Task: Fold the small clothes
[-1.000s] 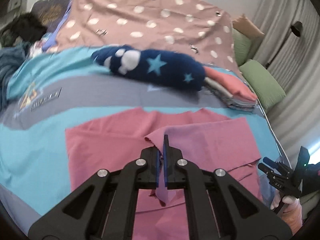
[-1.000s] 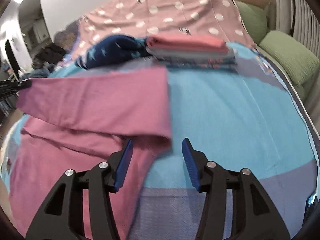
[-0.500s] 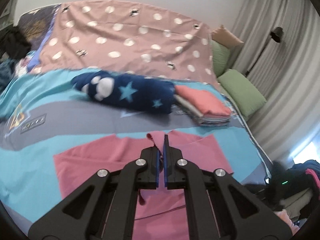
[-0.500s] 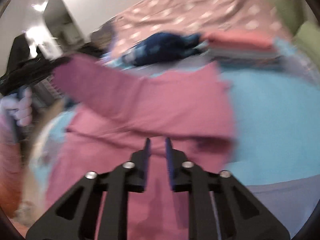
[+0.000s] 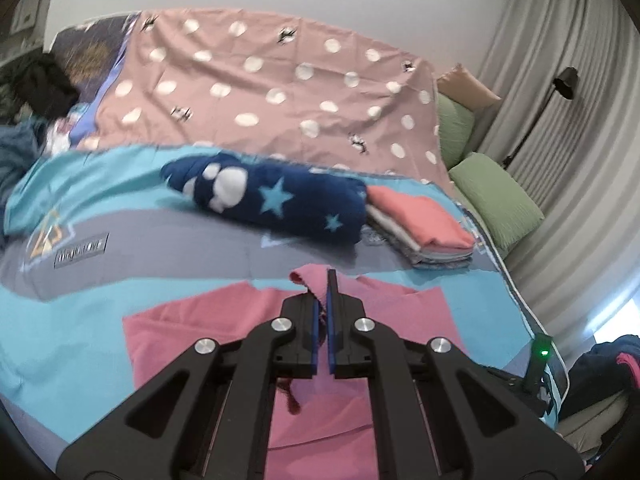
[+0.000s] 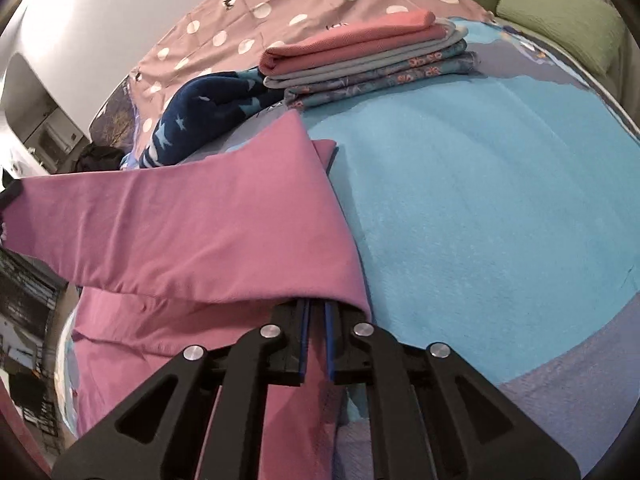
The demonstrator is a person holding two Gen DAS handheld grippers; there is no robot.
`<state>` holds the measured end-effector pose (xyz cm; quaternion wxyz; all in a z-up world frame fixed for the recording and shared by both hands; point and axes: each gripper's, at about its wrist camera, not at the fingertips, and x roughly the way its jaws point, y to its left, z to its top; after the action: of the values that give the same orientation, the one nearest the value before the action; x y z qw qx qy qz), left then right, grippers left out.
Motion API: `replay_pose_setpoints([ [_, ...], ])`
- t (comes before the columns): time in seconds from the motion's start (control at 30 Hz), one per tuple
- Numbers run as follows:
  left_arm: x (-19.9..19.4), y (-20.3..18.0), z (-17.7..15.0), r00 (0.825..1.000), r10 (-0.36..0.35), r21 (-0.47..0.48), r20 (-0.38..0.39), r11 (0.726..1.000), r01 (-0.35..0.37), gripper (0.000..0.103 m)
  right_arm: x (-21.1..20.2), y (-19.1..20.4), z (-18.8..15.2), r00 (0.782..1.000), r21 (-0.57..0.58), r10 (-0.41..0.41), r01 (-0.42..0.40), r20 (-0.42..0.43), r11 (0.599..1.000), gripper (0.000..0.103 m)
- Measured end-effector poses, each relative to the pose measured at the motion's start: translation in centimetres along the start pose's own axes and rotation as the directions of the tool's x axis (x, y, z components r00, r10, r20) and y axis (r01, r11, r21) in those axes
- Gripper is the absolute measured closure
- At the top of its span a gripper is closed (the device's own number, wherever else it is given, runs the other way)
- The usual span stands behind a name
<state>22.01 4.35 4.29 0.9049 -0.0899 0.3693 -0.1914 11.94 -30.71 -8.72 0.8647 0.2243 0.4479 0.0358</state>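
Observation:
A pink garment (image 5: 200, 336) lies spread on the bed. My left gripper (image 5: 323, 292) is shut on one of its corners and holds that corner up off the bed. In the right wrist view the lifted pink garment (image 6: 180, 232) stretches as a taut band from the left gripper (image 6: 8, 194) at the far left edge down to my right gripper (image 6: 316, 310). The right jaws are closing the last bit, with the pads pressed on the folded edge. Cloth drapes over the right fingertips.
A rolled navy blanket (image 5: 280, 200) with stars lies behind the garment. Beside it sits a stack of folded clothes (image 6: 360, 56) topped in coral. Green pillows (image 5: 496, 196) line the right edge of the bed, and curtains hang beyond them. Bare blue bedcover (image 6: 480, 200) lies right of the garment.
The right gripper went from open beside the fold to shut on the pink cloth. The left gripper rose with its corner, pulling the band taut.

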Motion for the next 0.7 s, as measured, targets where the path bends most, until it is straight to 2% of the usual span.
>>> replay_pose_setpoints([
  [0.27,-0.1,4.3,-1.6,0.995,0.1,-0.034,-0.022,0.994,-0.1,0.1,-2.2,0.7,-1.0,1.0,-0.065,0.001,0.001,0.019,0.998,0.086],
  [0.37,1.2,6.9,-2.7,0.985,0.159,-0.055,-0.073,0.985,-0.164,0.1,-2.7,1.2,-1.6,1.0,-0.099,0.016,-0.015,0.012,0.995,0.084],
  [0.43,3.3,8.6,-4.1,0.965,0.217,-0.04,-0.149,0.974,-0.225,0.099,-3.1,1.6,-2.0,1.0,-0.12,0.007,-0.005,0.01,0.993,0.081],
  [0.5,5.4,10.1,-6.1,0.929,0.294,-0.017,-0.227,0.952,-0.305,0.097,-3.3,1.6,-2.1,1.0,-0.122,-0.006,0.008,0.015,0.993,0.081],
  [0.53,6.3,10.8,-7.2,0.905,0.337,-0.009,-0.262,0.936,-0.351,0.094,-3.6,1.5,-2.2,1.0,-0.119,-0.008,0.01,0.017,0.993,0.081],
  [0.57,6.9,11.4,-8.1,0.888,0.361,-0.011,-0.283,0.925,-0.38,0.089,-3.7,1.4,-2.1,1.0,-0.117,-0.01,0.012,0.02,0.993,0.08],
  [0.63,6.8,11.7,-9.0,0.89,0.359,-0.027,-0.281,0.924,-0.381,0.086,-4.3,1.5,-1.9,0.999,-0.121,-0.018,0.022,0.036,0.992,0.079],
  [0.7,6.1,11.1,-9.3,0.892,0.373,-0.002,-0.254,0.922,-0.386,0.076,-4.8,1.8,-1.5,0.998,-0.135,-0.019,0.027,0.057,0.99,0.079],
])
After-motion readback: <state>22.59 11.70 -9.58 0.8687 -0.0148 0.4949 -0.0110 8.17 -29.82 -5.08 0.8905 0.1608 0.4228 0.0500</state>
